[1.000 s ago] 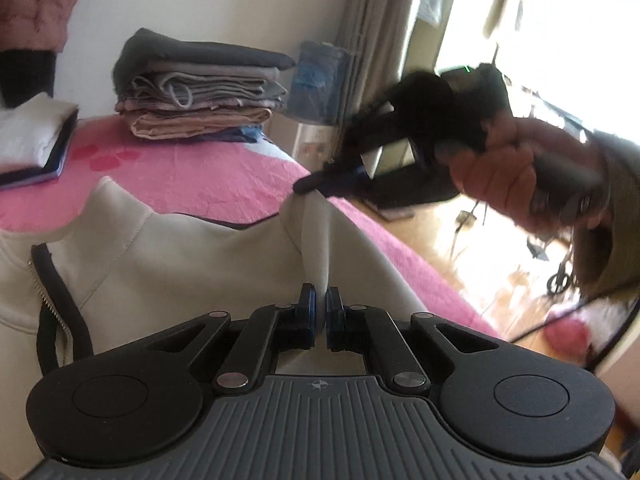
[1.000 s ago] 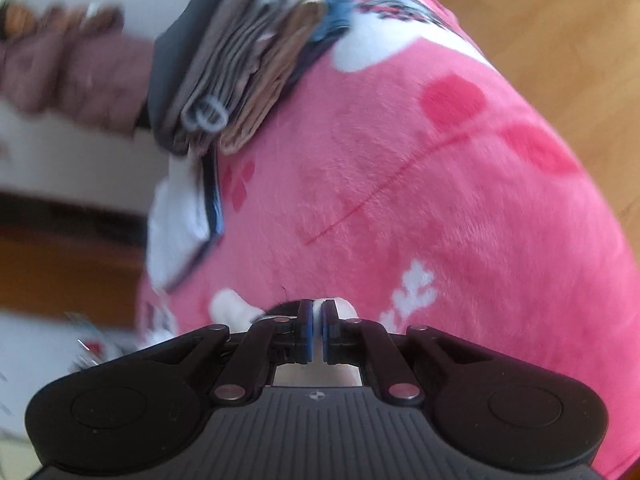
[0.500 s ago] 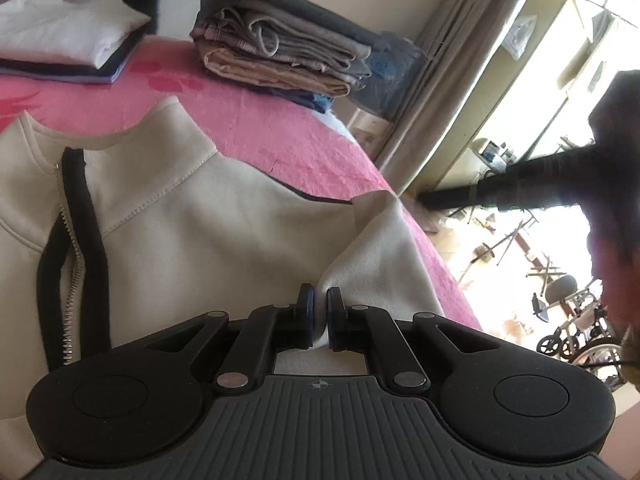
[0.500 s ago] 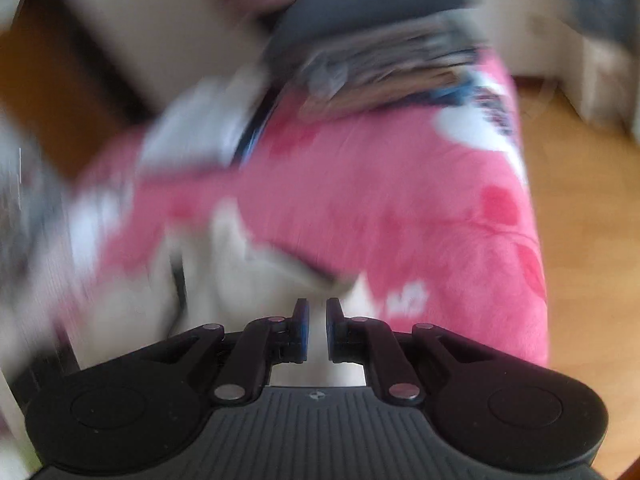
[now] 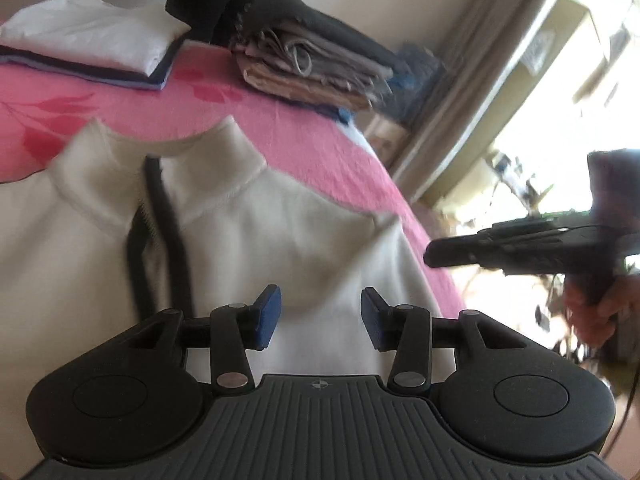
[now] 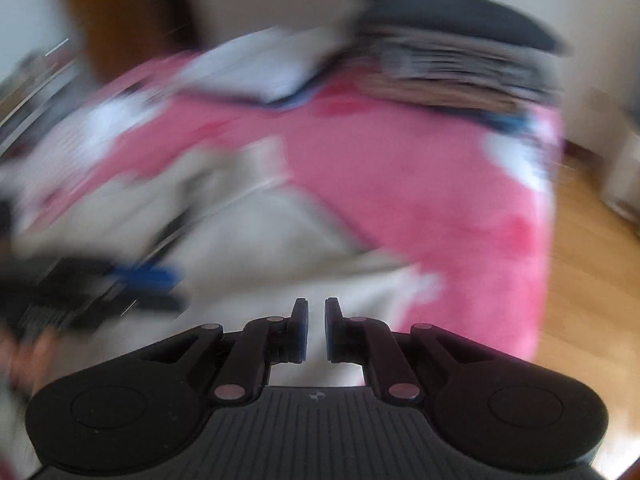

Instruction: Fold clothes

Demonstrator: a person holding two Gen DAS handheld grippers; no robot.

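**Bed surface and what sits on it**

We see a bed (image 5: 304, 136) under a pink cover with darker red leaf prints and white patches. Near side: a cream zip-neck top (image 5: 280, 240) lies flat on the cover, collar toward the far side, dark zip trim running down its front, right sleeve folded in at the bed's right edge. Far left: a folded white garment (image 5: 92, 36) on top of dark blue folded pieces. Far right: a taller stack of folded clothes (image 5: 320, 68), grey and tan layers with a dark one on top. Right wrist view is motion-blurred; we only confirm the same layout, plus wood floor (image 6: 592, 280) right of the bed.
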